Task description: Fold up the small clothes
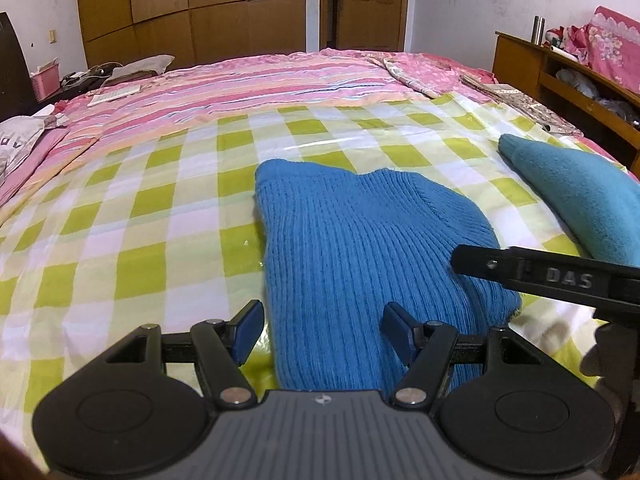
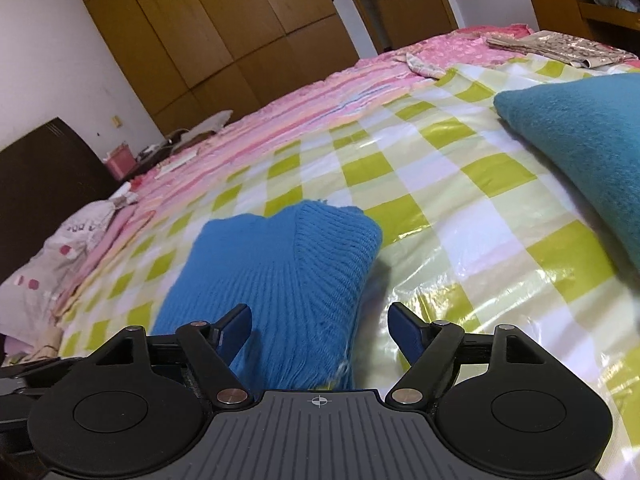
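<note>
A blue ribbed knit garment [image 1: 360, 248] lies folded on the green-and-white checked plastic sheet [image 1: 160, 208]; it also shows in the right wrist view [image 2: 280, 280]. My left gripper [image 1: 322, 330] is open, its jaws straddling the garment's near left part without gripping it. My right gripper [image 2: 320, 334] is open over the garment's near right edge; its body shows in the left wrist view [image 1: 560, 276] at the right. A teal fleece garment [image 1: 576, 196] lies at the right, also seen in the right wrist view [image 2: 580, 148].
The sheet covers a bed with pink striped bedding [image 1: 260, 84]. A wooden headboard shelf [image 1: 560, 76] stands at the right, wardrobes [image 1: 192, 12] and a door behind. A patterned cloth bag [image 2: 60, 264] lies at the left edge.
</note>
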{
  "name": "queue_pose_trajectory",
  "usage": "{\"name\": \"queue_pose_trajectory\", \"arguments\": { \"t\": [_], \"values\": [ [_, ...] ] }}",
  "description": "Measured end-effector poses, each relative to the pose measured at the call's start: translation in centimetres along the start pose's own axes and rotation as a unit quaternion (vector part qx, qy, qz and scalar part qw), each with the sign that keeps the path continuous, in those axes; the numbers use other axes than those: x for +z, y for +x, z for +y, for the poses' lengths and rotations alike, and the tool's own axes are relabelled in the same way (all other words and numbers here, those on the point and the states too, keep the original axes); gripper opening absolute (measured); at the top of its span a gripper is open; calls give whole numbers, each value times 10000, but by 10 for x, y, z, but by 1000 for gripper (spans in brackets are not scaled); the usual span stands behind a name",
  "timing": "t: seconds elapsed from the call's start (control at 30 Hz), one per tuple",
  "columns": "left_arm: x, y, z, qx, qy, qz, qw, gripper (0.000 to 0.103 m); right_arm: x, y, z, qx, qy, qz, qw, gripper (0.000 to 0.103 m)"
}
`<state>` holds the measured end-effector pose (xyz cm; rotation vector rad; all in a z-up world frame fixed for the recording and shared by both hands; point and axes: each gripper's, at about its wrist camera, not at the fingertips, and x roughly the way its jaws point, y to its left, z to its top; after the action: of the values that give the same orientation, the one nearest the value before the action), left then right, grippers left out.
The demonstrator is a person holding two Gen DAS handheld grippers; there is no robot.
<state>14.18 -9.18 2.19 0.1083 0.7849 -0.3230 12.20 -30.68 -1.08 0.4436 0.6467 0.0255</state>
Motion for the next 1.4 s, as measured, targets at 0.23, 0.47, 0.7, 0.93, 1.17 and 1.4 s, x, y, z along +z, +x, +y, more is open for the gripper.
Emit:
{"name": "queue_pose_trajectory", "arguments": {
  "t": [0.23,0.47,0.7,0.93,1.17,1.4],
  "values": [
    [2,11,-5,-4,17,70,10000,72,2,20,-3,-358,-224,83,9991,73],
    [4,15,-8,34,37,85,10000,73,9,30,-6,-250,-92,122,9996,48],
    [5,20,-12,156,78,88,9998,78,15,40,-12,-228,-55,130,9996,48],
    [7,17,-18,361,193,95,9991,80,16,28,-9,-146,-215,45,9997,49],
    [4,9,-21,497,203,70,9985,81,7,2,4,-355,-804,-164,9960,51],
    [-4,5,-18,560,108,127,9983,86,0,0,6,-525,-834,-19,9951,55]
  ]
}}
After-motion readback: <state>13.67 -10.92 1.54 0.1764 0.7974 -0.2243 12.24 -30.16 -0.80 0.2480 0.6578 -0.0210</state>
